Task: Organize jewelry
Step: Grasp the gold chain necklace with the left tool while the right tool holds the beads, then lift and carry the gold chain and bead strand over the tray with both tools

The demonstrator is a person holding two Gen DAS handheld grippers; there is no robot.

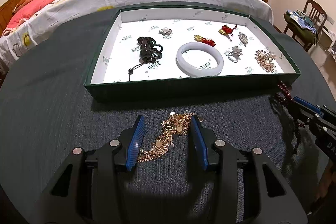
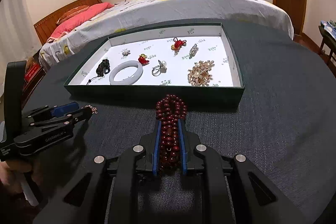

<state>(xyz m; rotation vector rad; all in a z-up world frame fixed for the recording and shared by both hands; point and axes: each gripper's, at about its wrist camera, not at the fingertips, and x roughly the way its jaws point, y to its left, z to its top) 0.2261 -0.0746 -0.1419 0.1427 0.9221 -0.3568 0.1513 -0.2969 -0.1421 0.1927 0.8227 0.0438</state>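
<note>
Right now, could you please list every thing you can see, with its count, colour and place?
Shallow green box with white printed lining: one, on the dark cloth.
Pale jade bangle: one, whitish, front middle of the box.
Dark carved pendant on cord: one, black-green, left part of the box.
Pearl brooches: gold cluster at right; small silver one at back left.
Red knotted charms with gold: two, back middle.
Silver ring: one, right of the bangle.
Gold chain necklace: one, on the cloth between the left fingers.
Dark red bead string: one, clamped in the right gripper.
Left gripper: open.
Right gripper: shut.
</note>
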